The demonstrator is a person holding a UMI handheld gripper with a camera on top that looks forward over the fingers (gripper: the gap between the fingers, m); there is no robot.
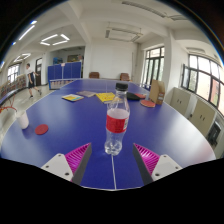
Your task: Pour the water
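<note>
Gripper [113, 160] fingers stand wide apart, each showing a magenta pad [76, 156] on its inner face, and neither pad touches anything. Directly ahead of the fingers, centred on the gap between them but slightly beyond the tips, a clear plastic water bottle [117, 120] stands upright on the blue table [60, 135]. It carries a red label around its middle and a white cap on top; the level of liquid inside cannot be determined. To the left of the bottle, well apart from it, a small red disc [41, 129] lies flat on the table surface, with a pale cup-like object [22, 119] just beyond it near the table edge. Farther back on the table lie yellow sheets or booklets [106, 97] and a second flat item [72, 98] to their left. An orange-red object [148, 103] rests toward the far right side of the table. Chairs [124, 77] stand along the far side, and windows [206, 80] line the right-hand wall.
</note>
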